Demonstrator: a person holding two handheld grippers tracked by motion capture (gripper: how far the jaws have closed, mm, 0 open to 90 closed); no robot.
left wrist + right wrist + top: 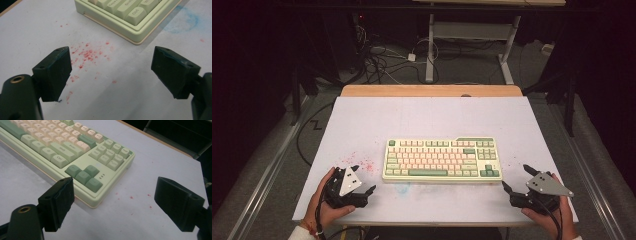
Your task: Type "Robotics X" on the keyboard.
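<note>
A pale green keyboard (pixel 442 159) with cream, pink and darker green keys lies flat at the middle of the white table mat (pixel 432 120). My left gripper (pixel 363 179) is held near the mat's front left, open and holding nothing, its jaws aimed toward the keyboard's near left corner (pixel 136 30). My right gripper (pixel 516 177) sits at the front right, also open and holding nothing, pointing at the keyboard's right end with the arrow keys (pixel 85 176). Both stay apart from the keyboard. In the gripper views the left gripper (pixel 111 68) and right gripper (pixel 113 197) show wide gaps between their jaws.
Red specks (pixel 87 53) stain the mat left of the keyboard, and a faint blue smudge (pixel 182 21) lies in front of it. A wooden table edge (pixel 432 90) runs along the back. Cables (pixel 382 60) and desk legs stand on the floor beyond.
</note>
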